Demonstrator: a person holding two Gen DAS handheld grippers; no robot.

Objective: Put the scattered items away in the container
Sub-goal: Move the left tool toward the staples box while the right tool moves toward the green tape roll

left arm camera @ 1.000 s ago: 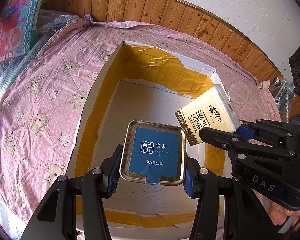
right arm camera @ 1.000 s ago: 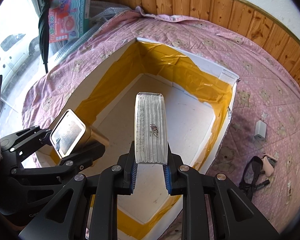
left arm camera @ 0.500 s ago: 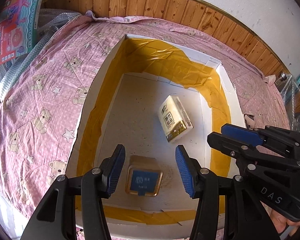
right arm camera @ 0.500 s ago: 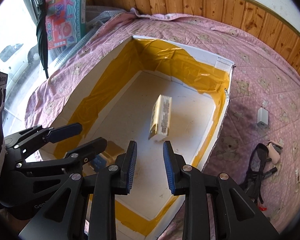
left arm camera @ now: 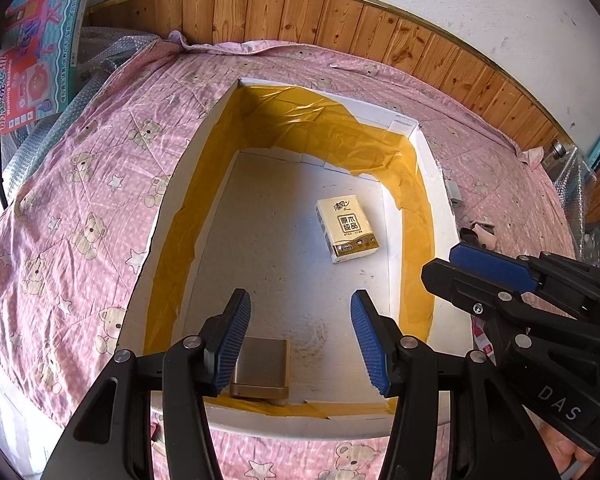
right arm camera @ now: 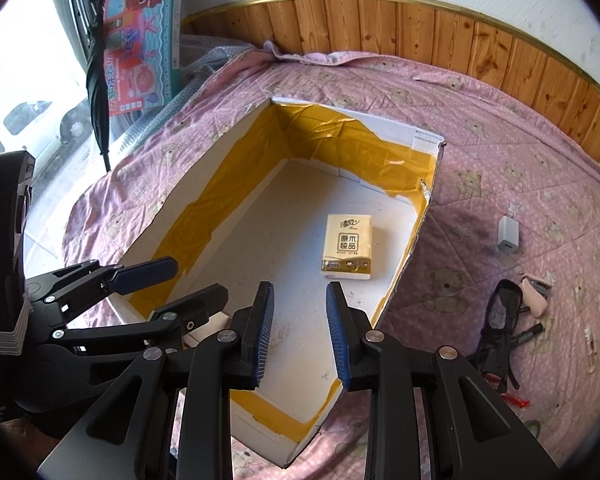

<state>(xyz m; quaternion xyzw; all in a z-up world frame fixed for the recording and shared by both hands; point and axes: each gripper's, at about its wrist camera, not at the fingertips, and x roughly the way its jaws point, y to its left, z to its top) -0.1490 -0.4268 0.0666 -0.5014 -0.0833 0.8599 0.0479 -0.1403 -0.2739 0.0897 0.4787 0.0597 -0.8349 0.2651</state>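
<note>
A white box (left arm camera: 440,196) (right arm camera: 428,136) lined with yellow tape lies open on the pink bear quilt. On its floor rests a cream tissue pack (left arm camera: 347,229) (right arm camera: 347,246). A gold tin (left arm camera: 262,366) lies near the box's front wall, partly behind my left finger. My left gripper (left arm camera: 300,336) hangs open above the tin, empty. My right gripper (right arm camera: 299,334) is open and empty over the box's near corner; it also shows at the right of the left wrist view (left arm camera: 500,276). On the quilt right of the box lie a white charger (right arm camera: 508,234), black glasses (right arm camera: 498,332), a pink item (right arm camera: 534,296) and a marker (right arm camera: 530,334).
A wood-panelled wall (left arm camera: 340,24) runs behind the bed. A colourful toy box (right arm camera: 144,40) and a folded black umbrella (right arm camera: 98,80) lean at the far left by bubble wrap. Something small and red (right arm camera: 518,402) lies on the quilt near the glasses.
Both grippers opened and let go of their loads. The tin and the tissue pack dropped into the box and now lie still; both grippers have pulled back and up.
</note>
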